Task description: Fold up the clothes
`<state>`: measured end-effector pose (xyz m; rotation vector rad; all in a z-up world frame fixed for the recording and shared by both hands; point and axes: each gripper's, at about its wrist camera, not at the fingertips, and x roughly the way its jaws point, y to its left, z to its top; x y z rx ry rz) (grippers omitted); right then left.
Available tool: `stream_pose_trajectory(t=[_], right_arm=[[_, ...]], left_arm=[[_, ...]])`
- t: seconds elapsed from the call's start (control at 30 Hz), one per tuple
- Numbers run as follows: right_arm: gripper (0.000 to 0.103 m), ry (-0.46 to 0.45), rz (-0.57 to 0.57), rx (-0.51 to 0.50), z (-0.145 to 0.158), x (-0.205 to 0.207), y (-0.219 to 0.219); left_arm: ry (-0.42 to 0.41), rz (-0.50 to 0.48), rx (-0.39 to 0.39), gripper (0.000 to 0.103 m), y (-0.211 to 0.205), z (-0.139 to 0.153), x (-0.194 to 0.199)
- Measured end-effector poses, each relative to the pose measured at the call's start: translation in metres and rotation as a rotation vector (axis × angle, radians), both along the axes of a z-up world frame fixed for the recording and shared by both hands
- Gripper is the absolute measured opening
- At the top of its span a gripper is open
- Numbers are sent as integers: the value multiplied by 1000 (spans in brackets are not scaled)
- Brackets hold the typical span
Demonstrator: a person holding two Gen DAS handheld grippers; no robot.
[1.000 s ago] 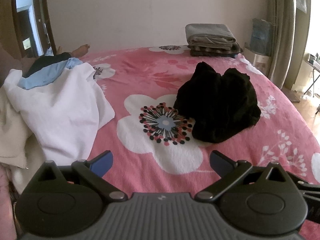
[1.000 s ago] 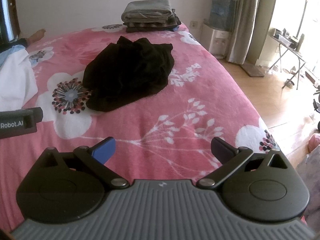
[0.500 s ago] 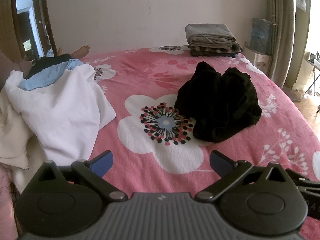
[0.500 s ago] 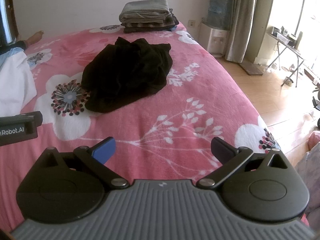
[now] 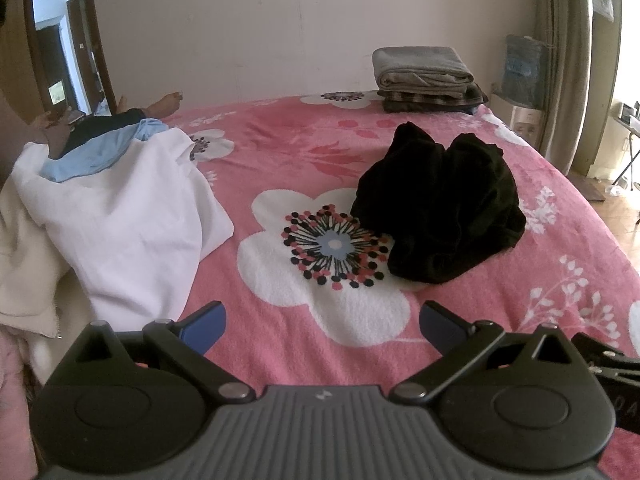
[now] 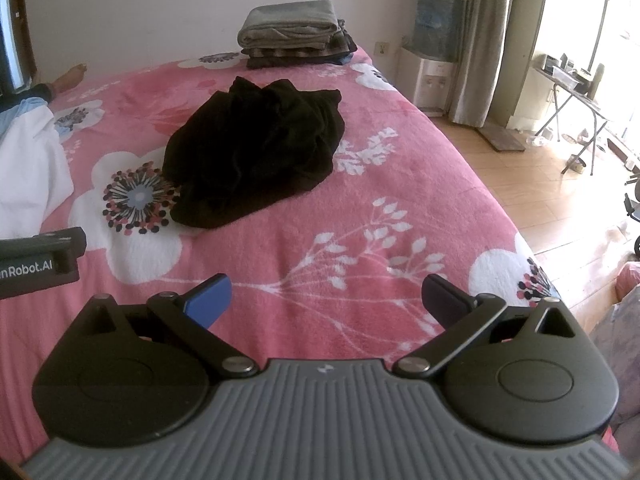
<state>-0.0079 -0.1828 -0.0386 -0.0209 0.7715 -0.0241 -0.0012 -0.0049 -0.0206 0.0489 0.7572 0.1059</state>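
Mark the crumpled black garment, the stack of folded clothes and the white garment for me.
black garment (image 5: 440, 208), left wrist view, middle of the crumpled heap.
stack of folded clothes (image 6: 292, 32), right wrist view, grey top layer.
white garment (image 5: 132, 216), left wrist view, broad flat middle of the cloth.

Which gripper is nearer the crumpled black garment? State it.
Left, though only slightly. The left gripper hovers just short of the black garment, which lies ahead to its right. The right gripper sits farther back, with the garment ahead to its left.
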Motion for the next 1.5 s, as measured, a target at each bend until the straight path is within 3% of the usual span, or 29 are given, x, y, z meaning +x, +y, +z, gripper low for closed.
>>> stream_pose_trajectory(t=[1.27,1.5], right_arm=[[102,17,-8,-8,-12,12,-3],[102,7,-2,6,-18,18,-6]], left_arm=[[7,-1,12,103,-2,-16,8],[5,-38,-45,103,-1,-25,16]])
